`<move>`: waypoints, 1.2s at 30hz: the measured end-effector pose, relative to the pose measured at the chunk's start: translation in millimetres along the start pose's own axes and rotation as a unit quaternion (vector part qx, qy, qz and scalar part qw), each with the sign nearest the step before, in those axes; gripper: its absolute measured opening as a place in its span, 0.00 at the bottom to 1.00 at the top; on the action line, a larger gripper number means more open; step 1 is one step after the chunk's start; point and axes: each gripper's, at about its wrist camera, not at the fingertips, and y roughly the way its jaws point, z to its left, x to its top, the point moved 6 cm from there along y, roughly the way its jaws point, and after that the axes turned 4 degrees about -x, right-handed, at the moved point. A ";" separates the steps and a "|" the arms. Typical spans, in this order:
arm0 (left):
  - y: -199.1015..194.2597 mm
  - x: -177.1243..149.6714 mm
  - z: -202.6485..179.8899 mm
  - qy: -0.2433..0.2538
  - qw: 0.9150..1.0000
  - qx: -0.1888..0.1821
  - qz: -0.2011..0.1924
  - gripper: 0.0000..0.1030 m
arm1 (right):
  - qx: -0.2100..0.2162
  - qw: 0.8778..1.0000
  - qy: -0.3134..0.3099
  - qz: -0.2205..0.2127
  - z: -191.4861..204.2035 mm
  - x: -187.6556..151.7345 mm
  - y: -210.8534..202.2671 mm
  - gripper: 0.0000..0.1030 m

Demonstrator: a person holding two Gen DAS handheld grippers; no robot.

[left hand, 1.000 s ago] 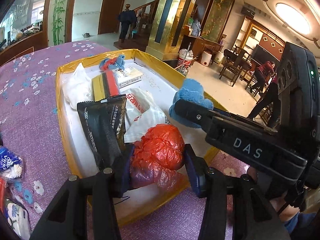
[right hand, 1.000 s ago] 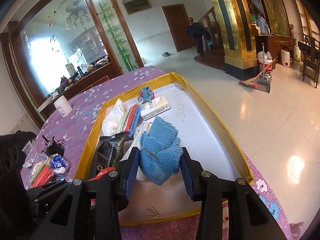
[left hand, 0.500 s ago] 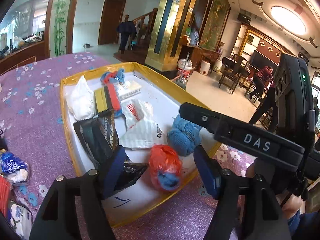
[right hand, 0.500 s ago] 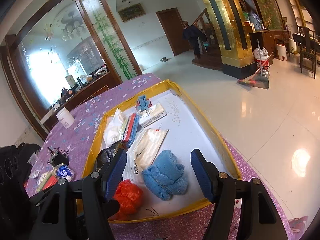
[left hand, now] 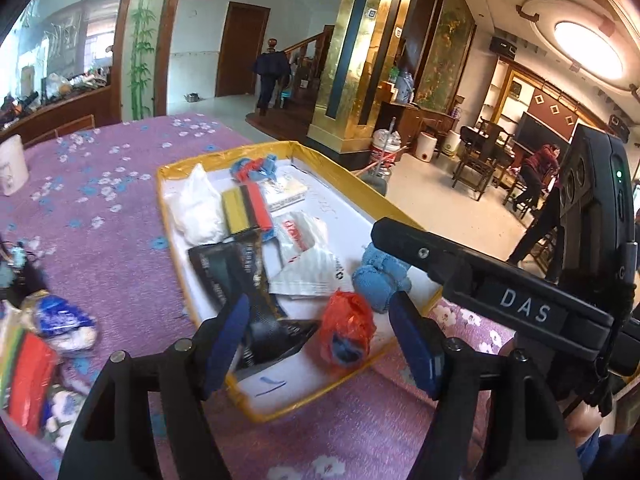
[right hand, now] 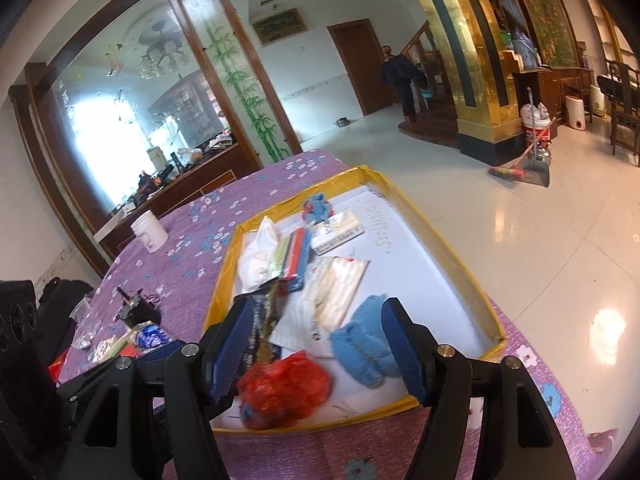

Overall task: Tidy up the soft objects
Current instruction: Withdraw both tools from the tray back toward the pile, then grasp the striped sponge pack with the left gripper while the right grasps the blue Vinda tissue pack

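Both grippers (left hand: 320,344) (right hand: 320,348) gape empty; red bag bundle (left hand: 346,330) looks light, crushable; pinch its bulging middle.

One yellow-rimmed tray (left hand: 202,312), one red bag (left hand: 346,322), one blue cloth (left hand: 380,276).

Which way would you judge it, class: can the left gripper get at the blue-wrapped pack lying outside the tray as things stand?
Probably yes. The left gripper is open and empty, and the blue-wrapped pack lies uncovered on the purple tablecloth beside it.

black claws (left hand: 320,344) with blue pads, silver screws, "das" lettering.
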 end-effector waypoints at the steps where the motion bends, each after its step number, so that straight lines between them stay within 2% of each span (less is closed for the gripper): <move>1: -5.3 -1.4 1.8 0.000 1.000 0.005 0.001 0.70 | 0.004 1.000 -0.009 0.002 7.8 -1.9 -0.5 0.69; 6: -36.5 -15.0 23.7 -0.024 0.999 0.026 0.008 0.72 | 0.020 0.999 -0.037 0.010 36.8 -13.1 1.8 0.69; 12: -87.8 -39.8 69.7 -0.065 0.996 0.065 -0.012 0.77 | 0.050 0.995 -0.079 0.034 81.7 -38.0 11.1 0.69; 18: -139.2 -71.0 128.1 -0.108 0.986 0.126 -0.026 0.78 | 0.096 0.981 -0.155 0.062 137.9 -77.2 19.0 0.69; 21: -155.0 -75.3 149.7 -0.116 0.980 0.157 -0.035 0.83 | 0.124 0.971 -0.190 0.077 162.0 -97.3 23.9 0.69; 25: -157.2 -71.7 167.1 -0.123 0.977 0.170 -0.031 0.84 | 0.141 0.959 -0.225 0.098 179.4 -116.1 32.0 0.69; 29: -135.7 -65.5 168.1 -0.096 0.979 0.178 0.003 0.84 | 0.159 0.953 -0.236 0.106 183.4 -120.2 33.4 0.69; 33: -107.6 -56.8 165.8 -0.053 0.980 0.190 0.037 0.84 | 0.165 0.953 -0.228 0.112 181.9 -119.8 35.9 0.69; 36: -91.7 -54.7 169.0 -0.034 0.976 0.208 0.058 0.84 | 0.171 0.953 -0.224 0.109 179.5 -118.9 33.0 0.69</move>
